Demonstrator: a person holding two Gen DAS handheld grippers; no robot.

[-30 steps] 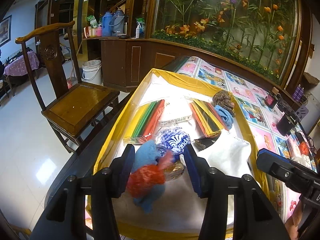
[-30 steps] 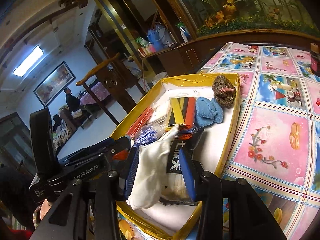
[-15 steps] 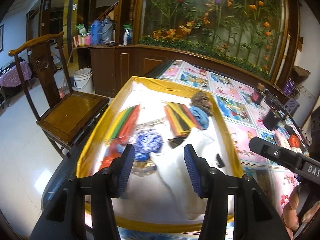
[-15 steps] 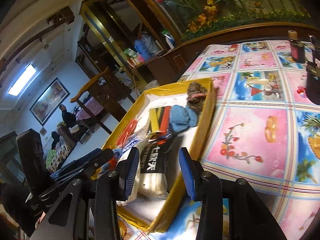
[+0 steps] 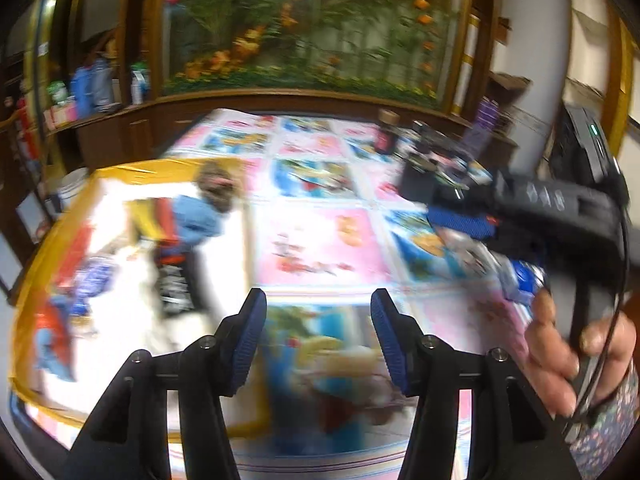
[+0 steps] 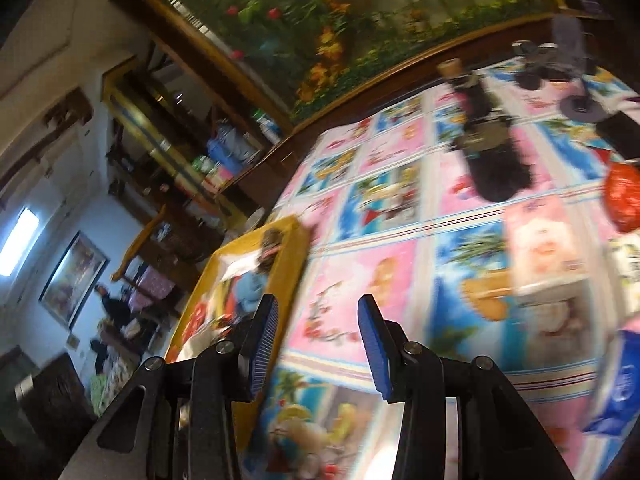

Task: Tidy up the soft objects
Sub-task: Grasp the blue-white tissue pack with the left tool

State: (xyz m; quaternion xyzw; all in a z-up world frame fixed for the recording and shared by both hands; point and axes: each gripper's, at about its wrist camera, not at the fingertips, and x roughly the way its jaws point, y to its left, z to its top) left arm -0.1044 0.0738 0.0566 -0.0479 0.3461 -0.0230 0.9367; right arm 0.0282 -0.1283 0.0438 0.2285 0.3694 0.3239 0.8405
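Observation:
A yellow-rimmed box (image 5: 132,169) at the left holds several soft things: a blue cloth (image 5: 196,220), a brown knitted ball (image 5: 216,190), a white cloth with a black label (image 5: 176,280) and a red and blue bundle (image 5: 52,332). The box also shows in the right wrist view (image 6: 288,264). My left gripper (image 5: 318,340) is open and empty above the patterned tablecloth (image 5: 320,240), right of the box. My right gripper (image 6: 316,344) is open and empty, also over the tablecloth. It shows in the left wrist view (image 5: 460,220) at the right. Both views are blurred.
A dark bottle (image 6: 492,148) and small black items (image 6: 552,60) stand at the table's far side. A red bag (image 6: 624,196) and a blue packet (image 6: 616,392) lie at the right. A wooden cabinet with a flower mural (image 5: 312,28) runs behind the table.
Both grippers have swung right, away from the box and out over the tablecloth. The red and blue bundle between the left fingers a second ago now lies in the box.

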